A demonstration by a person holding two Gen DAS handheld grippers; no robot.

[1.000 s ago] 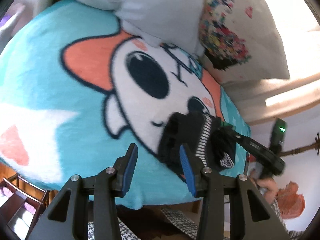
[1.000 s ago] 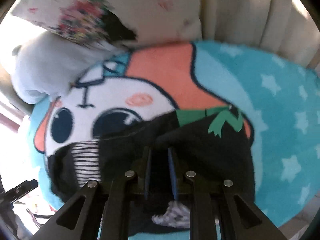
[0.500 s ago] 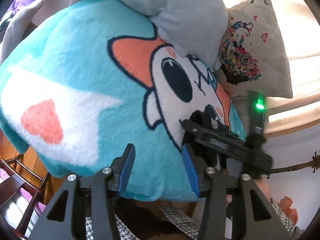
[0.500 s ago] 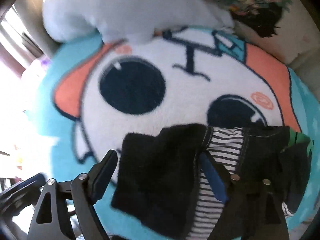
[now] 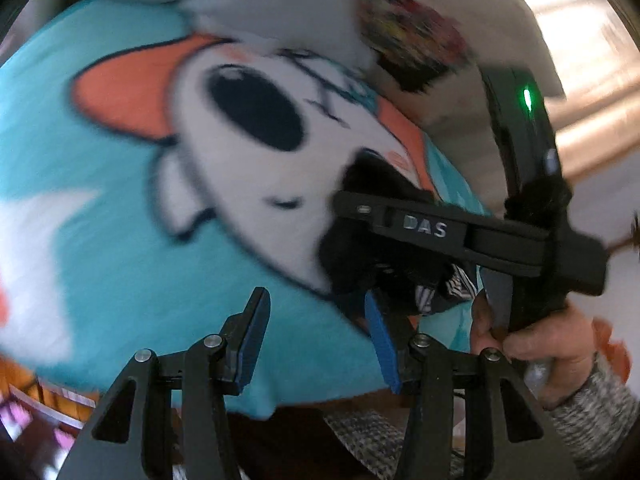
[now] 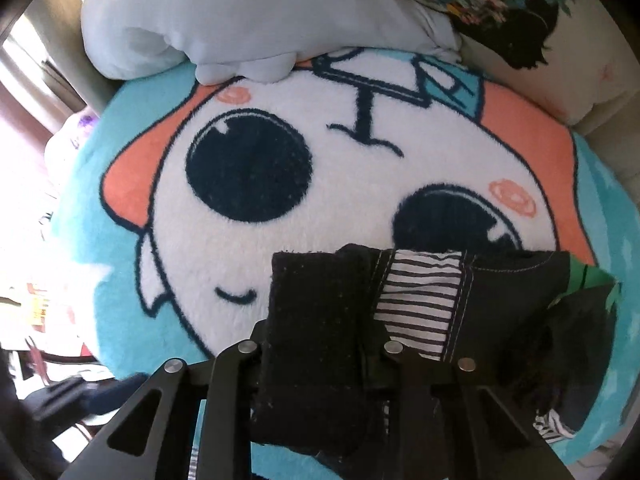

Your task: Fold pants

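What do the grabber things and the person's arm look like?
The left hand-held gripper is black with silver bolts and blue pads on its fingers. The right hand-held gripper, seen from the left camera, is black too, with white letters "DAS" and a small green light. The right hand gripping it wears a grey knit sleeve.

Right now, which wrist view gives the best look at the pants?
The right wrist view: the black pants fill the lower frame, sharp, with the striped lining and stitching visible. The left wrist view is motion-blurred, and the right gripper covers much of the pants there.
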